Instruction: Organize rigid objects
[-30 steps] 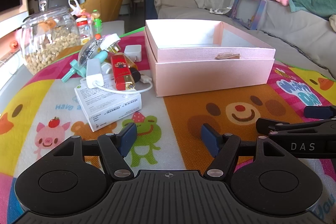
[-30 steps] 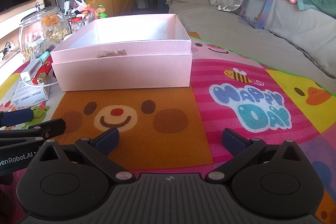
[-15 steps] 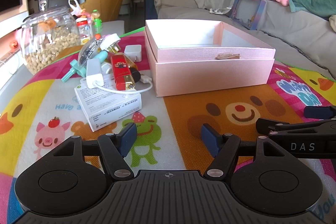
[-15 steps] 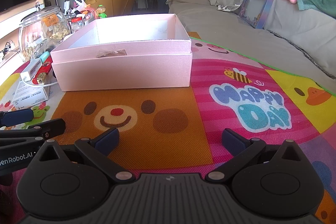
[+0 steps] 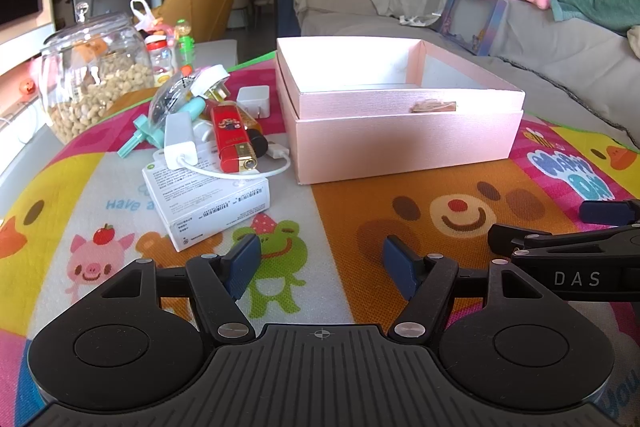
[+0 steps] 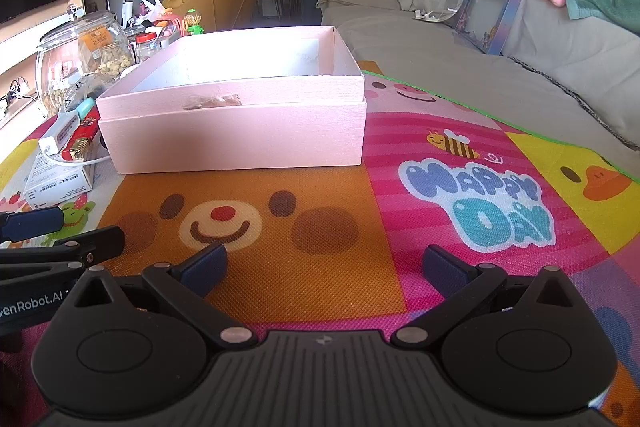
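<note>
Clutter pile (image 5: 208, 143) left-forward of empty, spread left fingers (image 5: 244, 261).

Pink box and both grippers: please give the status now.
Left gripper open, empty. Right gripper open, empty. Pink box open, looks empty; pile of small items beside it, untouched. Nothing in the way.

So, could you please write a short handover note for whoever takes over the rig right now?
Left gripper: open, holding nothing, low over the mat.
Right gripper: open, holding nothing, in front of the pink box.
Pile left of the box: white carton, red lighter, white adapter with cable, plugs.
Done: nothing visible in the box, though its floor is only partly in view.
Left: move the pile into the box.
</note>
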`<state>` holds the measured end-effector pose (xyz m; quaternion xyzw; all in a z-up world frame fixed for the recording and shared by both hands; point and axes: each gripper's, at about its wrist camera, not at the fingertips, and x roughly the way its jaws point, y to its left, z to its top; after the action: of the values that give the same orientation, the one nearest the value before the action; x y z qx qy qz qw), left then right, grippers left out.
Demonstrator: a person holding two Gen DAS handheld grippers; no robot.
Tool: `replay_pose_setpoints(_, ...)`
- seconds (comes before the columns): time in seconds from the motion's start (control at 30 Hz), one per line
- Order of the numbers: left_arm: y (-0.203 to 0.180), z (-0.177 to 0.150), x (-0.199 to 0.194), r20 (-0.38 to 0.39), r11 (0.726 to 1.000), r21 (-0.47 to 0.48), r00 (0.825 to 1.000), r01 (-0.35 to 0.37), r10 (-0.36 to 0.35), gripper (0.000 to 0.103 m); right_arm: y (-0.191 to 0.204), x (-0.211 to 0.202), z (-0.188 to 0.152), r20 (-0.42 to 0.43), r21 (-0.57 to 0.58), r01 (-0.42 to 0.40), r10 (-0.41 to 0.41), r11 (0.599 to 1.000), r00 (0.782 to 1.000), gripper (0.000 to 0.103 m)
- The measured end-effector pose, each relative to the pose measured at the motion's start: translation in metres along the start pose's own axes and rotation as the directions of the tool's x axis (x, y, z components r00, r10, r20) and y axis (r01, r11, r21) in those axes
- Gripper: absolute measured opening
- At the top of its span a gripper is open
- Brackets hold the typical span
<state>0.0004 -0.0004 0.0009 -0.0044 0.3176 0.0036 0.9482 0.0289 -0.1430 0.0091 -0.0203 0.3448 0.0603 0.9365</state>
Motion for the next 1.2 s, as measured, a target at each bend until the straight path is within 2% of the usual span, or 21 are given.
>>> replay_pose_setpoints(0.8,0.001,-0.001,0.0,0.002,1.0,0.006,1.0,-0.005,0.005,0.073,-0.001,0.002,0.0,-0.006,0.003,-0.01,0.01,1.0,1.0,0.103)
replay_pose_setpoints(1.0,0.002,-0.001,-0.001,0.002,1.0,0.001,1.0,0.0,0.0,0.072,-0.003,0.004,0.009,-0.074,-0.029,-0.051,0.048,0.998,0.996,0.103)
replay_pose_setpoints(1.13,0.021,0.003,-0.01,0.011,0.997,-0.059,0.999,0.051,-0.051,0.065,0.0,0.006,0.012,-0.096,-0.045,-0.051,0.046,0.998,0.994,0.103)
replay_pose_setpoints(1.2,0.038,0.01,-0.021,0.047,0.996,-0.083,0.998,0.038,-0.034,0.065,0.0,0.006,0.012,-0.105,-0.047,-0.056,0.051,0.997,0.993,0.103)
